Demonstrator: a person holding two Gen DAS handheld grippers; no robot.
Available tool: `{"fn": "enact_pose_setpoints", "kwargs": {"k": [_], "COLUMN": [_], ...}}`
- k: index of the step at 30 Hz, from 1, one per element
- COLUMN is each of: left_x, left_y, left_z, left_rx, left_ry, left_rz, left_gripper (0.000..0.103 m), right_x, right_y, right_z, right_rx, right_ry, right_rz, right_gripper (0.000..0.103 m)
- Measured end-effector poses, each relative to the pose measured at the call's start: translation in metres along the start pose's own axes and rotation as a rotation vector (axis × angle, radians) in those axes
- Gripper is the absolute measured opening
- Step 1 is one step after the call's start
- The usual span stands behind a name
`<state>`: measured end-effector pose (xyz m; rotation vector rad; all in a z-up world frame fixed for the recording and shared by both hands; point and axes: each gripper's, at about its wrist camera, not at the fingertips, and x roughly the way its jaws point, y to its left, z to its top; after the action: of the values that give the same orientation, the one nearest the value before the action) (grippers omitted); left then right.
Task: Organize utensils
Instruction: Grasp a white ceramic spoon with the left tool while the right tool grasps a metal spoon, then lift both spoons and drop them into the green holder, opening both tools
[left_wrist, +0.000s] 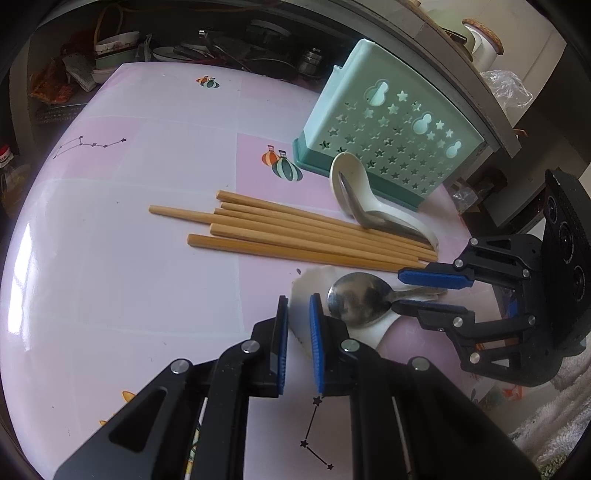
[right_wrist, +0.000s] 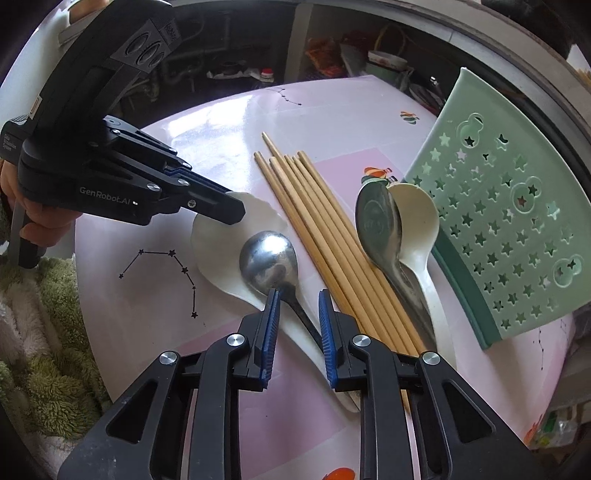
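Left gripper (left_wrist: 299, 343) nipped white spoon (right_wrist: 210, 236) rim; right gripper's (right_wrist: 297, 332) jaws narrowly straddled steel spoon (right_wrist: 267, 258) handle, contact unclear (stiff, slick; grip mid-handle).

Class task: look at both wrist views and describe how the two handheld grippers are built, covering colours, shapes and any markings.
Both the left gripper and right gripper are matte black linkage frames with silver rivets and ribbed blue finger pads. The left one's body carries white "GenRobot.AI" lettering and a block of round lenses. No cables or sleeves show.

6 wooden chopsticks (left_wrist: 295, 236) side by side, 2 steel-in-white spoon pairs (right_wrist: 269, 258), mint holder (left_wrist: 384, 133)
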<state>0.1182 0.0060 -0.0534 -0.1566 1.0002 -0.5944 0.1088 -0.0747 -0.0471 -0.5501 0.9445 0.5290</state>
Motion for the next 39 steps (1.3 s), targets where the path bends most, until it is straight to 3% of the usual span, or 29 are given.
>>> {"fn": "enact_pose_setpoints", "kwargs": {"k": [2, 16, 28, 39], "left_x": [0.000, 0.001, -0.001, -0.024], "left_y": [0.001, 0.005, 0.005, -0.002], "left_z": [-0.001, -0.002, -0.005, -0.006], "left_rx": [0.001, -0.010, -0.027, -0.057], "left_ry": [-0.003, -0.010, -0.035, -0.085], "left_rz": [-0.006, -0.042, -0.026, 0.008], "left_gripper": [0.010, 0.010, 0.010, 0.006], "right_x": [0.005, 0.022, -0.012, -0.069], "right_y": [-0.003, 0.000, 0.005, -0.003], "right_z": [0.003, 0.022, 0.002, -0.018], "right_rx": [-0.008, -0.054, -0.019, 0.145], "right_ry": [0.039, 0.077, 0.003, -0.166], "right_rz": [-0.014, 0.008, -0.059, -0.108], "right_gripper": [0.012, 0.011, 0.001, 0.001]}}
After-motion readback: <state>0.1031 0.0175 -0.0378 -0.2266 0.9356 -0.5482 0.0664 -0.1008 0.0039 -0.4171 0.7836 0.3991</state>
